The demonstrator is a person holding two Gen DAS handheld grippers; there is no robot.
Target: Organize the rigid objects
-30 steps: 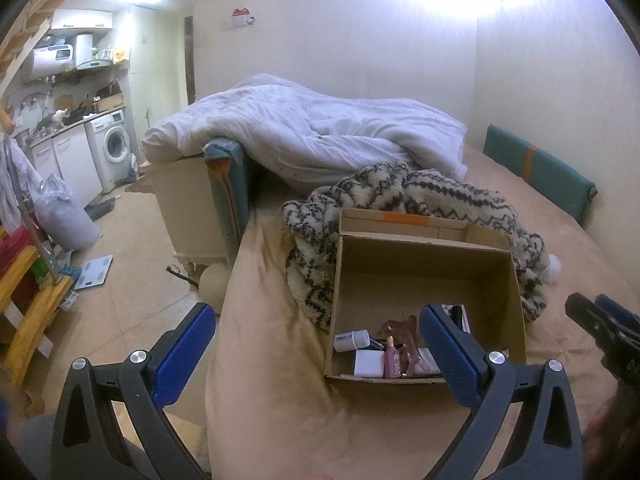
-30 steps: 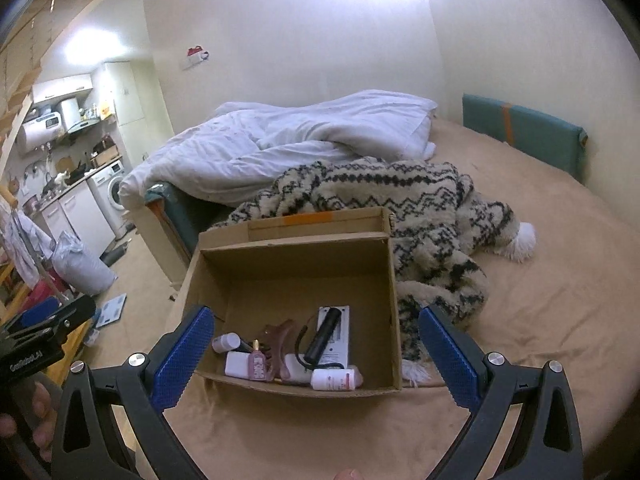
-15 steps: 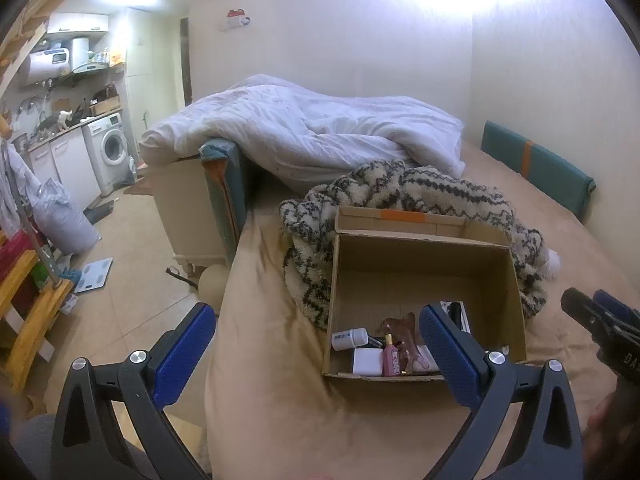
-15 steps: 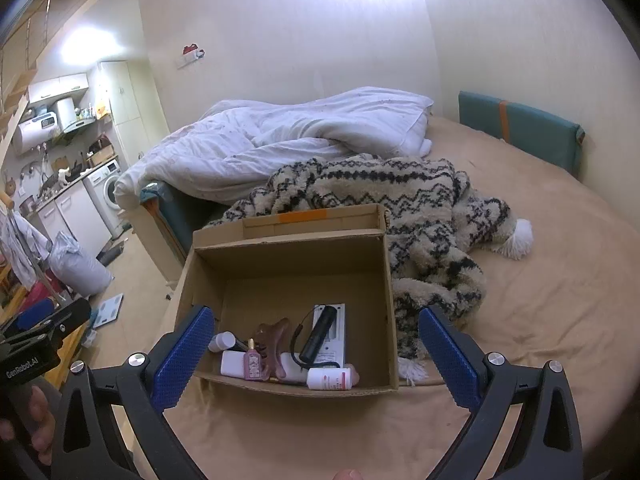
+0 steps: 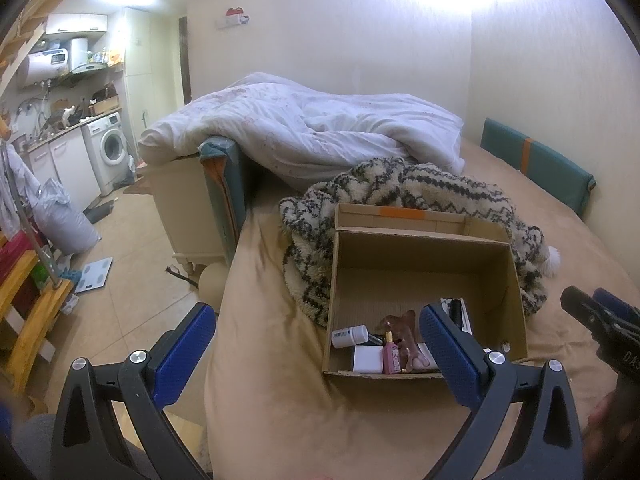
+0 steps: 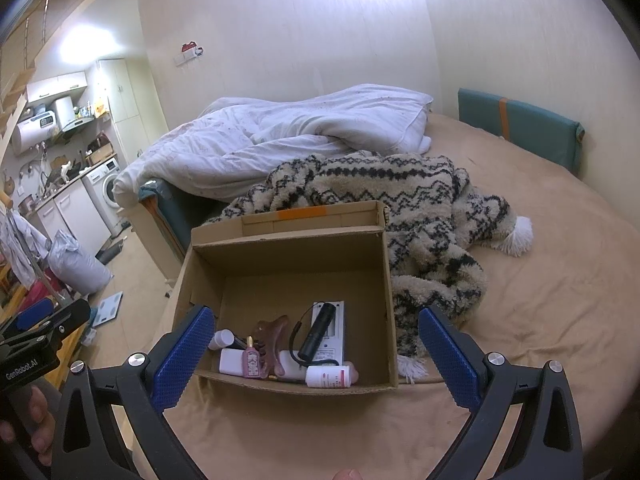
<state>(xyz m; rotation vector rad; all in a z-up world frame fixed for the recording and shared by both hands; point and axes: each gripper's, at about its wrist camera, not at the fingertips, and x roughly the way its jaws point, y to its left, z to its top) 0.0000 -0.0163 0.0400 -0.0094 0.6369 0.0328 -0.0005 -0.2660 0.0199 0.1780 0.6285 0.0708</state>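
Cardboard box, open-topped and brown with 1 orange tape strip on its raised back flap, sits on the tan bed just ahead of our right hand-held gripper and ahead-right of our left hand-held gripper. Inside we count 1 pink perfume bottle, 1 brown hair claw, 1 black cylinder lying on 1 white flat pack, 2 small white bottles and 1 white block. 1 patterned blanket lies behind the box. Both hand-held grippers stand wide, holding nothing. Against 1.0 s ago, the box looks slightly nearer, contents unmoved.
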